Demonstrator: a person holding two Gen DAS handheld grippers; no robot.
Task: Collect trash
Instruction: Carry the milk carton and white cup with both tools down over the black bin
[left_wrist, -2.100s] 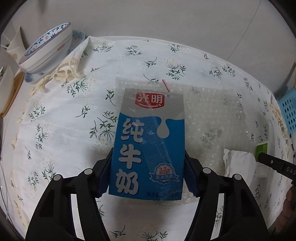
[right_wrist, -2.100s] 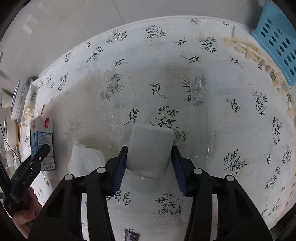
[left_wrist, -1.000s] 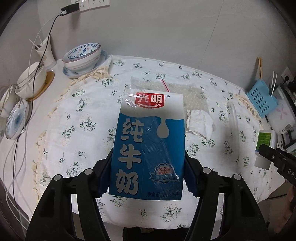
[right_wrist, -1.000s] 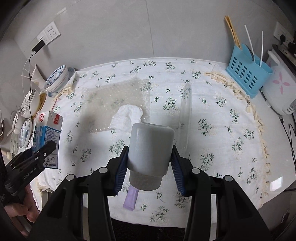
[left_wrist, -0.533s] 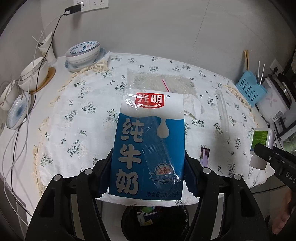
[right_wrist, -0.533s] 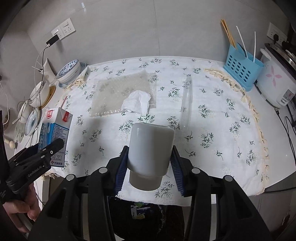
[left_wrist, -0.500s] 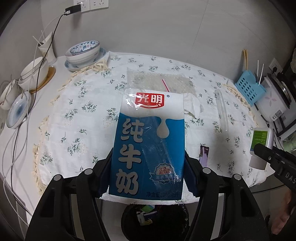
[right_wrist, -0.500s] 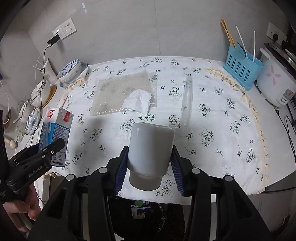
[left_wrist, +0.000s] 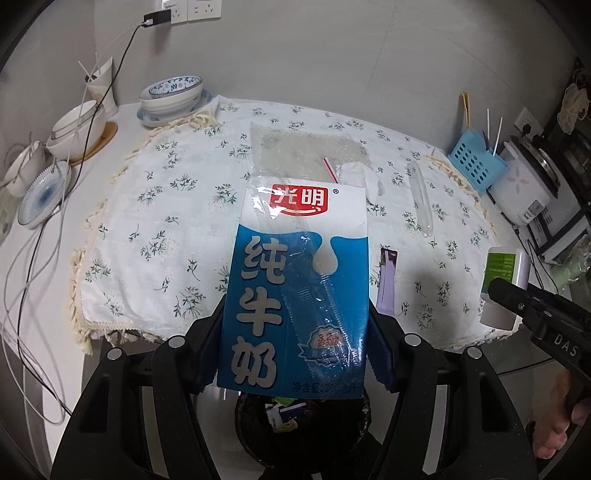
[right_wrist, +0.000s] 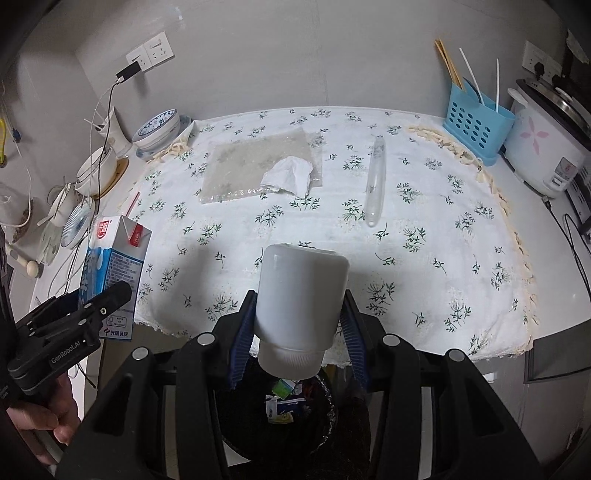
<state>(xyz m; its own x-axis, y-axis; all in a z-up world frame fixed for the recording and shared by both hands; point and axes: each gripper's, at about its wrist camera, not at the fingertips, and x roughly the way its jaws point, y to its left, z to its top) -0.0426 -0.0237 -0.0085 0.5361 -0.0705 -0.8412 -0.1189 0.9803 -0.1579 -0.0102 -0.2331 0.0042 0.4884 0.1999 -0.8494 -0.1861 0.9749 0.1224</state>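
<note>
Both grippers (left_wrist: 295, 347) (right_wrist: 299, 339) tilted down above bin (right_wrist: 295, 435), apparently.

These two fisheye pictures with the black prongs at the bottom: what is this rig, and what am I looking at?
No robot here: a person holds a hand-held gripper in each hand, with a camera on each looking along its two fingers. The left wrist view shows the left gripper shut on a blue milk carton; the right wrist view shows the right gripper shut on a white bottle. Each gripper also appears at the edge of the other's picture.

Behind them is a table with a flowered cloth. On the cloth lie a sheet of bubble wrap, a crumpled tissue, a clear tube and a purple wrapper. Below the table's edge is a black trash bin with litter inside.
</note>
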